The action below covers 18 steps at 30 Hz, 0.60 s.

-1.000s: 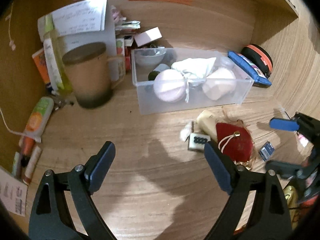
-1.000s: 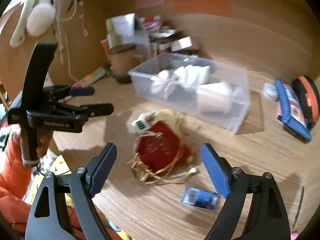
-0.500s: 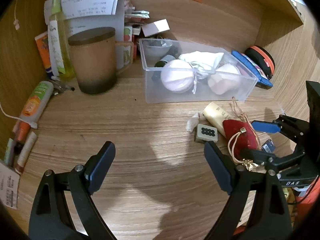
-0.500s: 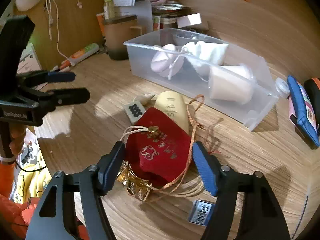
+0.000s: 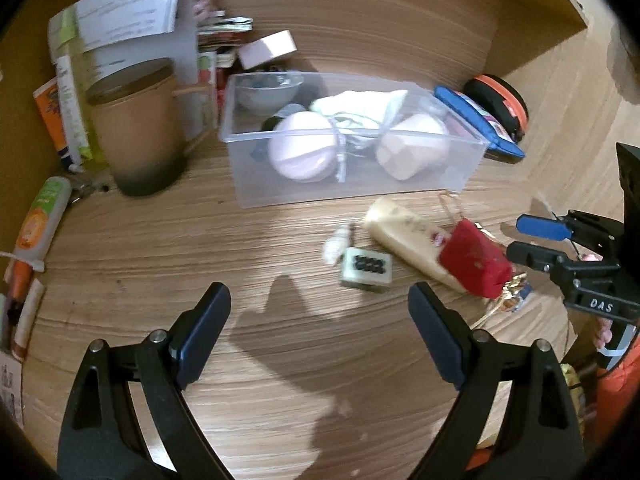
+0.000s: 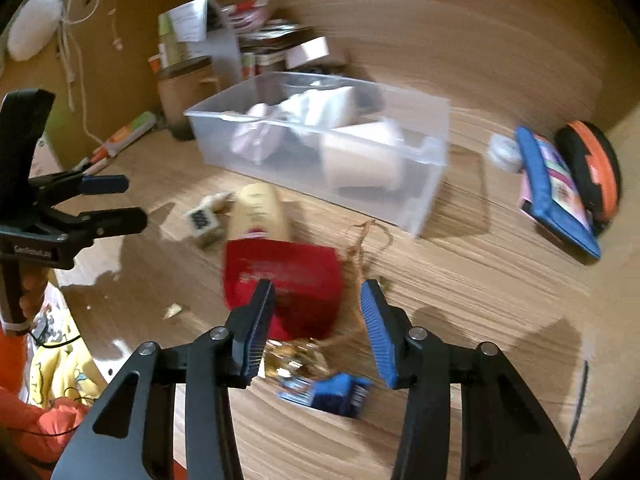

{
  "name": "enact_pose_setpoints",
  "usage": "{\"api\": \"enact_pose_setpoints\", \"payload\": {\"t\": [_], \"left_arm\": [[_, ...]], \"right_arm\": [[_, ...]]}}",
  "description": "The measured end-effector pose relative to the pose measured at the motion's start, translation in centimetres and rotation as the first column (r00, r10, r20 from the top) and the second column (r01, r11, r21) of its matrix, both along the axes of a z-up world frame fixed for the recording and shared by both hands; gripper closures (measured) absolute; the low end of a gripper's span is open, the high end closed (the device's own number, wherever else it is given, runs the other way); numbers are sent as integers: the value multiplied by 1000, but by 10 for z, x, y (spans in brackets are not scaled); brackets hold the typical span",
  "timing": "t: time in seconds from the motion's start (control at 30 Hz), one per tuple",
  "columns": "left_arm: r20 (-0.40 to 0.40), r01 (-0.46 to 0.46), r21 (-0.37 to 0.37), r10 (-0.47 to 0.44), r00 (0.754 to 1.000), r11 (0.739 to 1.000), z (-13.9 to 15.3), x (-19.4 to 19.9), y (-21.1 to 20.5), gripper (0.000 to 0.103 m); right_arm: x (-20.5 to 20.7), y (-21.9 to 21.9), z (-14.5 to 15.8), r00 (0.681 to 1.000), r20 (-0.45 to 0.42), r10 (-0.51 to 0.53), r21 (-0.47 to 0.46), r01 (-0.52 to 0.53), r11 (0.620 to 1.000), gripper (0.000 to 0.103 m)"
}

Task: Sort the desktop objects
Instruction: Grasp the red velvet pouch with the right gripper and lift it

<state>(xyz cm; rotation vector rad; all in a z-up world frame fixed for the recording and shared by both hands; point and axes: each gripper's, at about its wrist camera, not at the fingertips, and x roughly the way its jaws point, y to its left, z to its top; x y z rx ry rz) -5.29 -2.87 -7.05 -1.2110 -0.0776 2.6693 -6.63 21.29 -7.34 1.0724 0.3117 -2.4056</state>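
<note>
right gripper [image 6: 316,320] is closing, its blue-padded jaws straddling the near edge of the flat red fabric pouch with gold cord [image 6: 282,276]; blur hides whether the pads press yet. the pouch lies on the wood-grain desk [image 6: 480,288], overlapping a cream tube [image 6: 260,212] just in front of the clear plastic bin [image 6: 424,196], probably its destination. left gripper [image 5: 320,328] hangs released over bare desk, holding nothing, seemingly kept clear.

bare desk [image 5: 168,280] left, clear bin [image 5: 352,184] behind
</note>
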Motion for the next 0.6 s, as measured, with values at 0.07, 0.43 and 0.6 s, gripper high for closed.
{"api": "enact_pose_setpoints", "payload": {"t": [0.07, 0.43, 0.6], "left_arm": [[2, 22, 1, -22, 1000, 1000, 2, -1, 10, 12], [-2, 117, -28, -117, 993, 993, 7, -16, 60, 12], [40, 24, 1, -24, 999, 1000, 1, -18, 23, 12]], "right_arm": [[-2, 11, 1, 1000, 3, -22, -15, 22, 1000, 62], [-6, 50, -5, 995, 60, -74, -107, 81, 991, 62], [5, 29, 2, 997, 54, 51, -184, -41, 982, 61]]}}
